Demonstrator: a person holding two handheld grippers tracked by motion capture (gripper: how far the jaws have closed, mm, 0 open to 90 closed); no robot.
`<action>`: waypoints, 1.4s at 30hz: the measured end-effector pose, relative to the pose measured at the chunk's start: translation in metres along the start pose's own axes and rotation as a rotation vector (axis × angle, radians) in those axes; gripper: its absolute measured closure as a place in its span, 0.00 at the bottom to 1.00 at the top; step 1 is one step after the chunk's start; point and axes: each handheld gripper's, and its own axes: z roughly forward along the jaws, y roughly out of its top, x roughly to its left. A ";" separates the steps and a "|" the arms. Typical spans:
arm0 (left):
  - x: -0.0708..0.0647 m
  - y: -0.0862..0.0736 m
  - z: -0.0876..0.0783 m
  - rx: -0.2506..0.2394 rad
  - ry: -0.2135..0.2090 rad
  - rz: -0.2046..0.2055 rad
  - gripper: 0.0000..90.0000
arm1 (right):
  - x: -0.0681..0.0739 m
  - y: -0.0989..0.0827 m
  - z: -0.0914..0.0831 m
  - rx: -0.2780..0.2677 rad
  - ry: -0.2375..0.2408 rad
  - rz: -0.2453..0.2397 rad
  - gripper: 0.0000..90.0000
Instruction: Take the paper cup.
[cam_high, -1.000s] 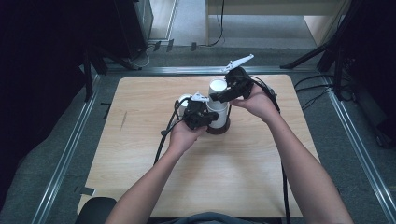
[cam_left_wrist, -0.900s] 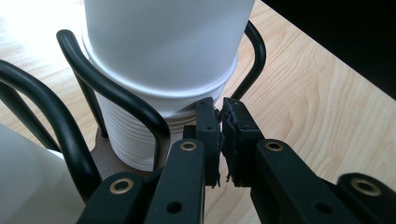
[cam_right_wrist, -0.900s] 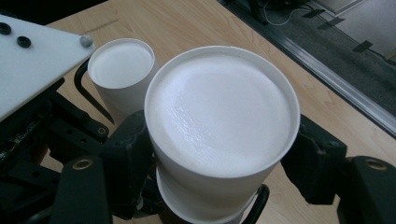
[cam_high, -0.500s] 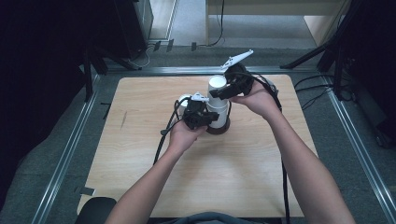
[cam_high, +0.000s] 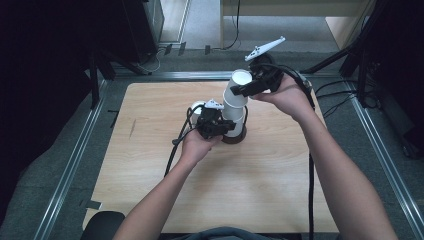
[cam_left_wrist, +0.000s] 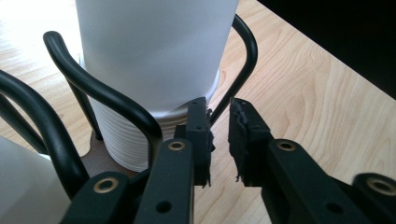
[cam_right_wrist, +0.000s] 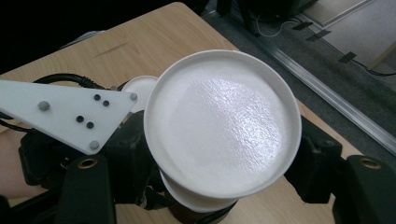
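A stack of upside-down white cups (cam_high: 234, 116) stands in a black wire holder (cam_left_wrist: 100, 91) on a round brown base (cam_high: 235, 138). My right gripper (cam_high: 243, 91) is shut on the top cup (cam_high: 239, 80) and holds it tilted above the stack. Its jaws have just been closing on that cup. In the right gripper view the cup's flat bottom (cam_right_wrist: 222, 121) sits between the jaws of the right gripper (cam_right_wrist: 222, 161). My left gripper (cam_high: 227, 129) is low beside the holder. Its jaws (cam_left_wrist: 219, 135) have just been opening, and the narrow gap is empty next to a ribbed cup (cam_left_wrist: 121, 140).
Another white cup (cam_high: 198, 106) stands on the wooden table (cam_high: 150, 165) just left of the left gripper. Cables trail from both grippers. A metal frame (cam_high: 75, 160) runs round the table, with dark equipment behind on the left.
My right gripper has risen and tilted, lifting the top cup up off the stack. The left gripper has stayed beside the holder.
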 end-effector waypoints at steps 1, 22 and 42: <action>0.001 0.000 -0.001 0.001 -0.003 -0.001 0.86 | 0.001 0.000 -0.005 0.000 -0.002 0.001 0.37; -0.005 0.000 -0.023 0.066 -0.139 0.063 0.76 | 0.012 -0.032 -0.056 0.012 0.057 -0.028 0.37; 0.004 -0.030 -0.052 0.113 -0.169 0.173 0.58 | 0.038 -0.097 -0.046 0.015 0.155 -0.075 0.37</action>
